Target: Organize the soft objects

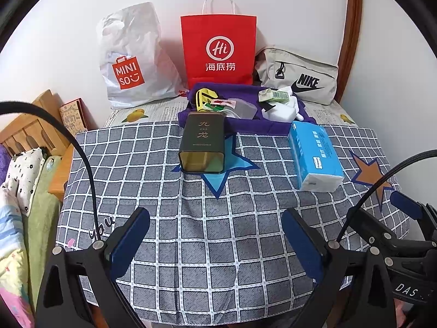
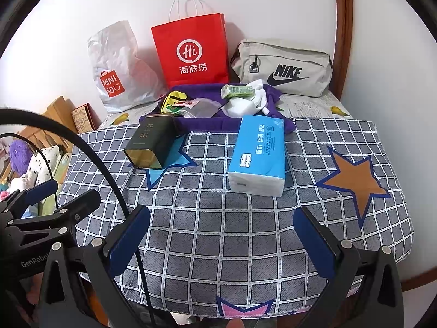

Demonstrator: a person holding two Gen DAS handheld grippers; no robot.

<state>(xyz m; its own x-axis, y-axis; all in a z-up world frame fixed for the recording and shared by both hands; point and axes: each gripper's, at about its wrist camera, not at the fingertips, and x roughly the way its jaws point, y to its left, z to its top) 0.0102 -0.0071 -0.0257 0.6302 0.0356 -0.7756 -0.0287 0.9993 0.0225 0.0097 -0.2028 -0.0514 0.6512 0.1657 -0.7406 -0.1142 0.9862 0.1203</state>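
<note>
We hold the left gripper and right gripper low over the checked grey cloth, jaws wide and empty. The blue plastic-wrapped tissue pack lies well ahead, beside the dark rectangular tin. It looks light, squashy and slick, so we judge a grip across its narrow sides best.

I am looking into a home bedroom: a wooden bed frame, bedding and shopping bags are showing it.
</note>
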